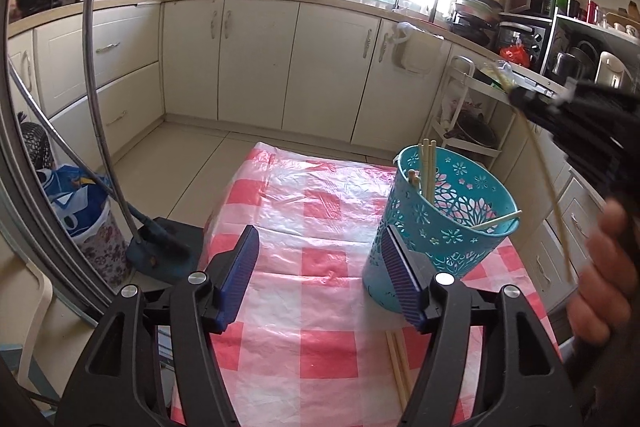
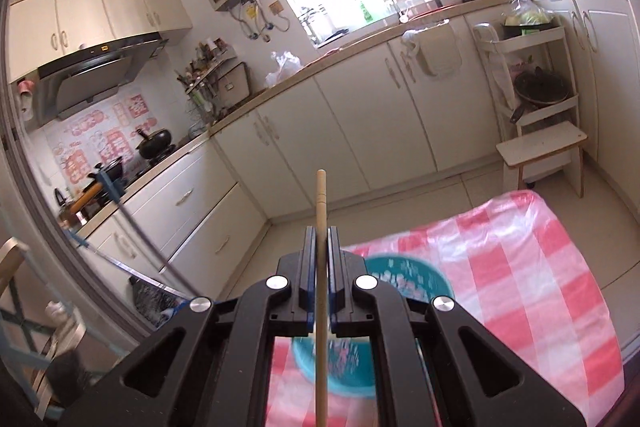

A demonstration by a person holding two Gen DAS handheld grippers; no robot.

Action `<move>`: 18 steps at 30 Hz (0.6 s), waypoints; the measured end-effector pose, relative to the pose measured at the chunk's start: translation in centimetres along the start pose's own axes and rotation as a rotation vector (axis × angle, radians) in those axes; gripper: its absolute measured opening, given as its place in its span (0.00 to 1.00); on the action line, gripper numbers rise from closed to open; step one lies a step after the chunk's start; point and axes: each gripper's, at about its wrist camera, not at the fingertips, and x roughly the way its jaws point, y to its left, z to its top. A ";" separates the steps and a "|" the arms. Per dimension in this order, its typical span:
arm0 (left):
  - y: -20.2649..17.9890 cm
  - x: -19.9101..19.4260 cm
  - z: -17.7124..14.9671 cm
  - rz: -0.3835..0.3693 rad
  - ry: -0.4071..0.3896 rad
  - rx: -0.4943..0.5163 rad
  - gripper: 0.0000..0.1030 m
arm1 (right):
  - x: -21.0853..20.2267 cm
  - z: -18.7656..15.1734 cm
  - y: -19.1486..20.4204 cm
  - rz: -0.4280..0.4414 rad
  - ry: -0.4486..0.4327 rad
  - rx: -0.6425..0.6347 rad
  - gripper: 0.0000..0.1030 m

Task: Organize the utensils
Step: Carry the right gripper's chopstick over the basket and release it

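Observation:
A teal cut-out utensil holder (image 1: 444,223) stands on the pink checked tablecloth (image 1: 304,227) and holds several wooden chopsticks (image 1: 427,163). My left gripper (image 1: 324,275) is open; its right finger touches the holder's near side. Two loose chopsticks (image 1: 398,367) lie on the cloth by that finger. My right gripper (image 2: 320,247) is shut on one chopstick (image 2: 321,203), which stands upright between the pads. It hovers above the holder (image 2: 384,267), blurred below. In the left wrist view, the right gripper (image 1: 516,95) hangs high at the right with the chopstick (image 1: 552,199) pointing down.
The table stands in a kitchen with cream cabinets (image 1: 256,63) behind it. A broom and dustpan (image 1: 160,247) lean at the left of the table. A white shelf trolley (image 2: 536,99) stands at the right. A person's hand (image 1: 600,267) holds the right gripper.

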 end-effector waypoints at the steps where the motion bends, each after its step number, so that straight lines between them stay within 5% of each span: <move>1: -0.2 0.0 0.0 -0.001 0.000 0.003 0.60 | 1.1 0.4 0.1 -0.026 -0.009 -0.005 0.06; 8: -0.1 0.3 0.2 -0.015 0.025 -0.004 0.61 | 6.6 1.6 -1.4 -0.175 0.012 0.009 0.06; 18: -0.3 0.5 0.0 -0.021 0.041 0.011 0.63 | 6.8 0.1 -1.5 -0.197 0.097 -0.035 0.06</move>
